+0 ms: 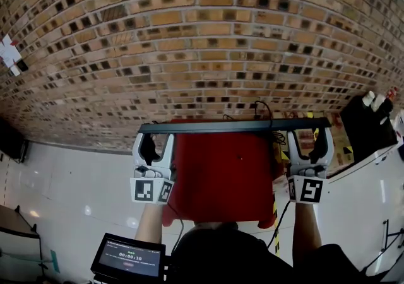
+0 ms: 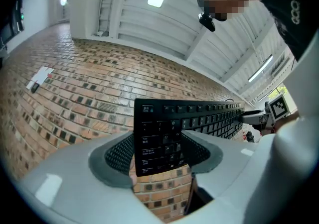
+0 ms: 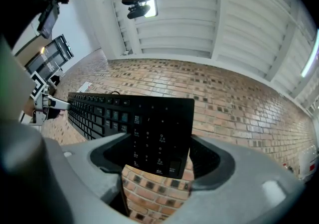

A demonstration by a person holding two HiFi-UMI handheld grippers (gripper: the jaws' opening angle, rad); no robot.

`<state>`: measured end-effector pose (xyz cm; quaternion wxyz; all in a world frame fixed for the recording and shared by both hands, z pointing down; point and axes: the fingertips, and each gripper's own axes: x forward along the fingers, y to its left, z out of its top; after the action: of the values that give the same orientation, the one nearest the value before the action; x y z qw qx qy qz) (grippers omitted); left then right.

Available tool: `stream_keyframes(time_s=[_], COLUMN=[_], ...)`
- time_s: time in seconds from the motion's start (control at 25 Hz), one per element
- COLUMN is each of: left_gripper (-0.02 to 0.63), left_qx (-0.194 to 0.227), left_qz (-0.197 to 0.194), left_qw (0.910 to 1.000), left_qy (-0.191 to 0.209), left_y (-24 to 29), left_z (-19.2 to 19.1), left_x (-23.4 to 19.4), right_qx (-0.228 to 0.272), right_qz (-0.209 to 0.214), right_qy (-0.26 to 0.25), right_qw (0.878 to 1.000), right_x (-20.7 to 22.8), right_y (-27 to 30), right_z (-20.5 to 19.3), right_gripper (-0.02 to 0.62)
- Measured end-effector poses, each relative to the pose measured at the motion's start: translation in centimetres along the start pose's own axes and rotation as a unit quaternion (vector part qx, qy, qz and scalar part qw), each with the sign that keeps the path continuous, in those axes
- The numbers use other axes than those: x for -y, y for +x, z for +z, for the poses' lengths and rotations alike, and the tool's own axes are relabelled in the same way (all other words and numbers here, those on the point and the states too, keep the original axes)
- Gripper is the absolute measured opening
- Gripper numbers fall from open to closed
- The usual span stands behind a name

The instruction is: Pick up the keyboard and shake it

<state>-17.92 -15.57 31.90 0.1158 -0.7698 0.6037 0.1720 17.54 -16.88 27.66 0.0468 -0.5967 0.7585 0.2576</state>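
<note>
Brickwork point(image 1: 202, 36) fills the top of the head view, and below it sits a red tabletop point(image 1: 221, 182) with rounded corners. Across that tabletop's far edge runs the black keyboard point(image 1: 233, 127), seen edge-on as a long dark bar, held level between both tools. The left gripper point(image 1: 154, 141) has its fingers clamped on the keyboard's escape-key end point(image 2: 164, 138), the key face turned toward its camera with brick showing beneath. The right gripper point(image 1: 310, 141) is clamped the same way on the number-pad end point(image 3: 154, 128). Down at the bottom left a small dark screen point(image 1: 129, 257) glows. A thin black cable point(image 1: 262, 109) loops up behind the keyboard.
</note>
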Motion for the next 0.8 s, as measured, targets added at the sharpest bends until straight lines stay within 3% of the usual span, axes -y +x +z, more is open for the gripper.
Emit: stream_keyframes(time_s=[0.32,0.44,0.56,0.8], left_gripper=[0.298,0.296,0.296,0.296], left_qx=[0.101,0.133,0.135,0.140], left_qz=[0.013,0.019,0.021,0.026], left_qw=[0.9945,0.9903,0.9901,0.9896], left_qy=[0.023,0.034,0.032,0.019], left_y=[0.2,-0.1,0.1,0.0], left_z=[5.1,6.5,6.4,6.2], left_x=[-0.2,-0.1,-0.2,-0.4], right_qx=[0.112,0.123,0.140,0.111], right_qz=[-0.007,-0.022,-0.006,-0.011], right_qy=[-0.035,-0.044,-0.045,-0.057], right_qw=[0.993,0.991,0.989,0.992], right_x=[0.3,0.5,0.4,0.6], right_y=[0.4,0.1,0.2,0.5], right_z=[6.4,7.5,7.4,7.9], right_gripper=[0.351,0.351,0.351,0.351])
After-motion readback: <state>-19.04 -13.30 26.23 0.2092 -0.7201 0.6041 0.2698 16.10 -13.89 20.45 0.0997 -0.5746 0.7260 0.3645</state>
